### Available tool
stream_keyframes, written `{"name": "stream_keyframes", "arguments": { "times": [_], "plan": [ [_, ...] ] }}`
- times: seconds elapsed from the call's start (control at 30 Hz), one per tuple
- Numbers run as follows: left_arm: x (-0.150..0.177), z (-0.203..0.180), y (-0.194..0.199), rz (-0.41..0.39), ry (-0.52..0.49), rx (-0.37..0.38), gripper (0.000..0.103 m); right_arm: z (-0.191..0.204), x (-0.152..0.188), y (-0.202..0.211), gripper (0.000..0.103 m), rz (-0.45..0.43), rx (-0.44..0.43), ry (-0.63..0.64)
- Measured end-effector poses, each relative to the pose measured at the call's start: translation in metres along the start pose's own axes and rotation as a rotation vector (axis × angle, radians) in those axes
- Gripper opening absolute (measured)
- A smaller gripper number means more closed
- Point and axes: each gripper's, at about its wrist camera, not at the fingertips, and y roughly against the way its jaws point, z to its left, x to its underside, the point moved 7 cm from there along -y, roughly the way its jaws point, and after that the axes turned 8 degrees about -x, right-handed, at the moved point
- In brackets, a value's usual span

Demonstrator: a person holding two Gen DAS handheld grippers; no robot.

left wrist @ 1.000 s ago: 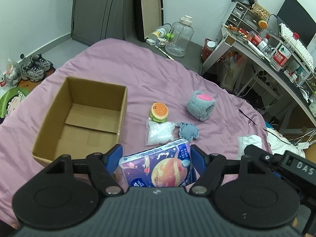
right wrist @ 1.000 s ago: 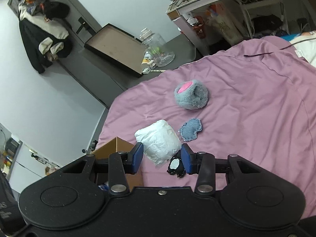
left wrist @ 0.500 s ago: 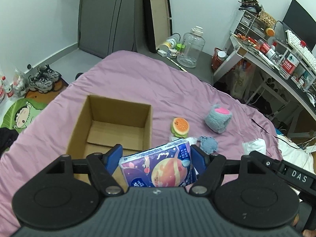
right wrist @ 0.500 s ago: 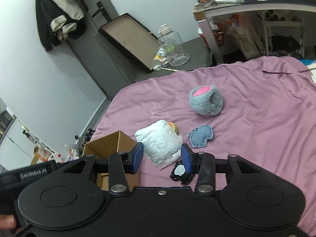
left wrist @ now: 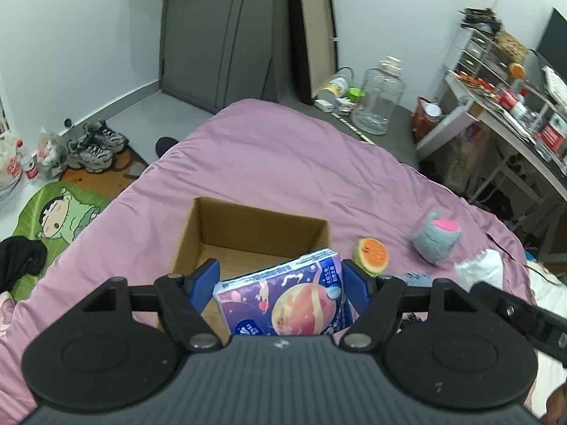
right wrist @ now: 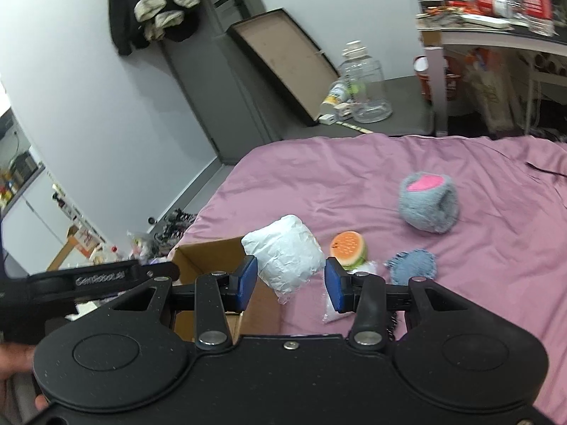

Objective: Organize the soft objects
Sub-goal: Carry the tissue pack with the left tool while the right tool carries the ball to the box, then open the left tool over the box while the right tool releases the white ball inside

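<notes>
Tissue pack (left wrist: pixel 283 297) is clamped in left gripper (left wrist: pixel 280 283) above box (left wrist: pixel 255 226); white bundle (right wrist: pixel 285 260) is pinched in right gripper (right wrist: pixel 290 279) by the box's near corner. Burger toy (right wrist: pixel 349 249), grey plush (right wrist: pixel 427 205) and denim patch (right wrist: pixel 413 265) are left on bed (right wrist: pixel 460 301). Risk: both loads are aimed at one opening; grippers could collide, or the bundle could catch the rim and drop outside.

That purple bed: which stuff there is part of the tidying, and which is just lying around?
Part of the job: cardboard box, tissue pack, white bundle, burger toy, grey plush, denim piece.

Lying about: sneakers, clear jug, cluttered desk.
</notes>
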Motion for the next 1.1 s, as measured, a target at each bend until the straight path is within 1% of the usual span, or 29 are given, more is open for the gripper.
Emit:
{"name": "stream_keyframes", "arguments": {
  "times": [0.2,0.3,0.37,0.47,0.57,0.7,0.8,0.97,1.03,1.1],
  "plan": [
    [-0.021,0.012,-0.024,0.013,0.040,-0.041,0.073,0.014,-0.006,-0.026,0.041,0.040,-0.033,0.024],
    [-0.026,0.016,-0.035,0.020,0.060,-0.046,0.073,0.018,-0.009,-0.038,0.041,0.054,-0.047,0.037],
    [-0.026,0.020,-0.044,0.028,0.062,-0.043,0.073,0.019,-0.012,-0.046,0.041,0.065,-0.056,0.040],
    [-0.021,0.024,-0.060,0.046,0.040,-0.061,0.073,0.021,-0.013,-0.059,0.041,0.079,-0.070,0.052],
    [-0.016,0.027,-0.075,0.074,0.047,-0.056,0.073,0.024,-0.013,-0.072,0.041,0.096,-0.085,0.055],
    [-0.014,0.031,-0.092,0.085,0.062,-0.071,0.073,0.024,-0.011,-0.085,0.041,0.107,-0.102,0.058],
    [-0.014,0.031,-0.104,0.099,0.077,-0.068,0.073,0.019,-0.007,-0.094,0.041,0.123,-0.106,0.044],
    [-0.018,0.029,-0.113,0.096,0.090,-0.074,0.074,0.012,-0.003,-0.108,0.041,0.142,-0.125,0.020],
    [-0.021,0.030,-0.112,0.098,0.108,-0.064,0.075,0.013,-0.003,-0.111,0.041,0.143,-0.141,0.017],
    [-0.024,0.031,-0.106,0.082,0.120,-0.059,0.077,0.016,-0.004,-0.112,0.041,0.139,-0.161,0.020]
  ]
}}
